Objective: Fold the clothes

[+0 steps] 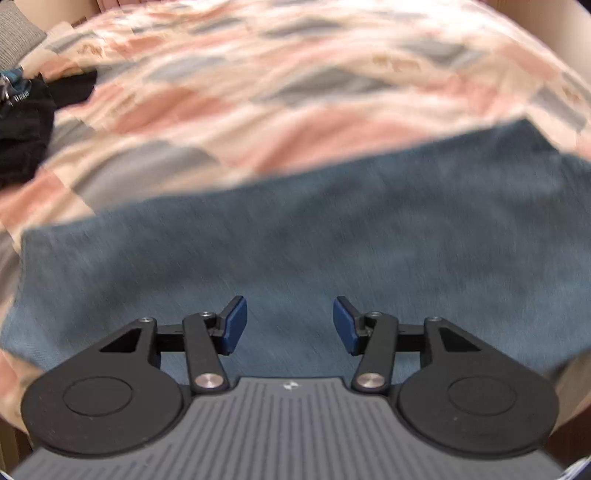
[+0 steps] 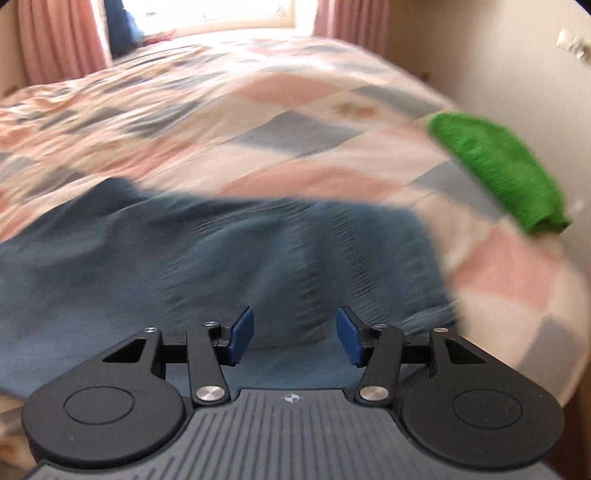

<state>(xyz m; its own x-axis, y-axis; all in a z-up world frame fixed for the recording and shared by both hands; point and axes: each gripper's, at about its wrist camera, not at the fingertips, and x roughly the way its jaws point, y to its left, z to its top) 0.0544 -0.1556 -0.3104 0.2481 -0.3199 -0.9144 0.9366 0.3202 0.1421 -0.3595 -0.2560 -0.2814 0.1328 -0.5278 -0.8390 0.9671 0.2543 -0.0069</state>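
Blue garment lay spread on quilted bed. Left gripper and right gripper both angled steeply down over it, jaws parted, nothing held between pads.

bare quilt open beyond blue garment, green cloth at right edge, dark clothes far left

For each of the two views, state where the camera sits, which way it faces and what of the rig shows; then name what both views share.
Left wrist: on the left gripper, looking down at the blue garment; open jaws show.
Right wrist: on the right gripper, looking down the bed toward the window, green cloth at right; open jaws show.
Shared: blue garment, patterned bedcover.
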